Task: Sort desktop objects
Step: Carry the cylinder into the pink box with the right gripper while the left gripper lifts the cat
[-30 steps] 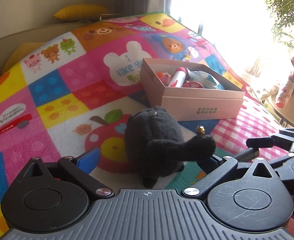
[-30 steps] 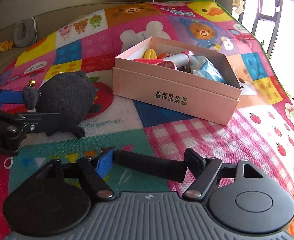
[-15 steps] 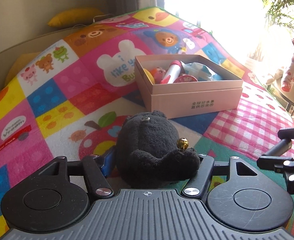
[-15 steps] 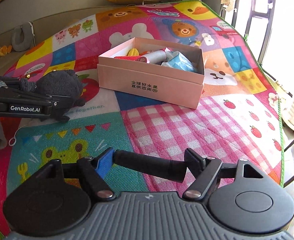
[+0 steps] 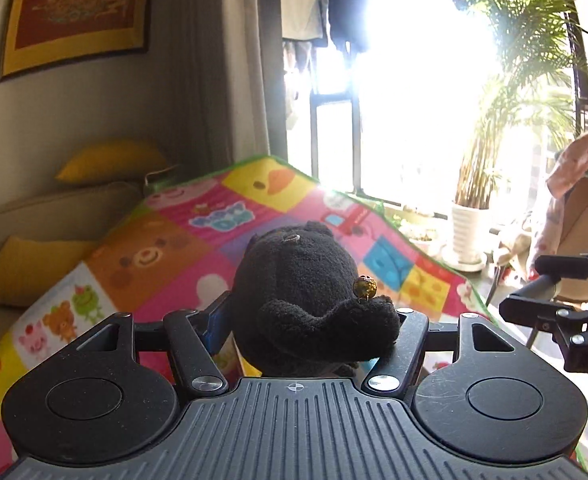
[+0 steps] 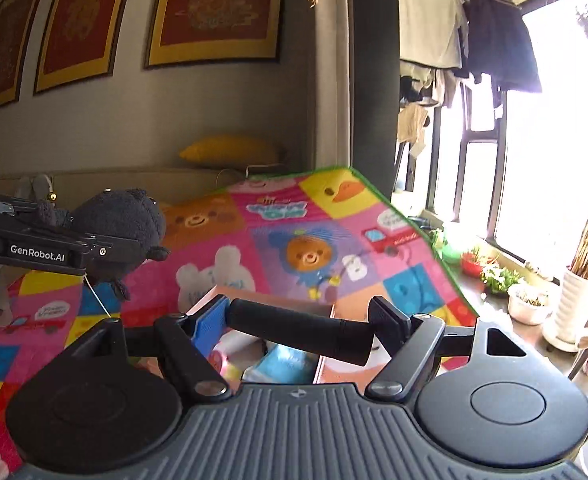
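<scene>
Left tool (image 5: pixel 310 320) clamps black plush (image 5: pixel 302 292); right tool (image 6: pixel 298 326) clamps black cylinder (image 6: pixel 302 330), seemingly over box edge.

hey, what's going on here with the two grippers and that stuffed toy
A person is tidying toys off a colourful play mat with two handheld grippers. The left gripper is clamped on a black plush toy and holds it in the air. The right gripper holds a black cylinder crosswise above the pink box, which already has items in it.
</scene>
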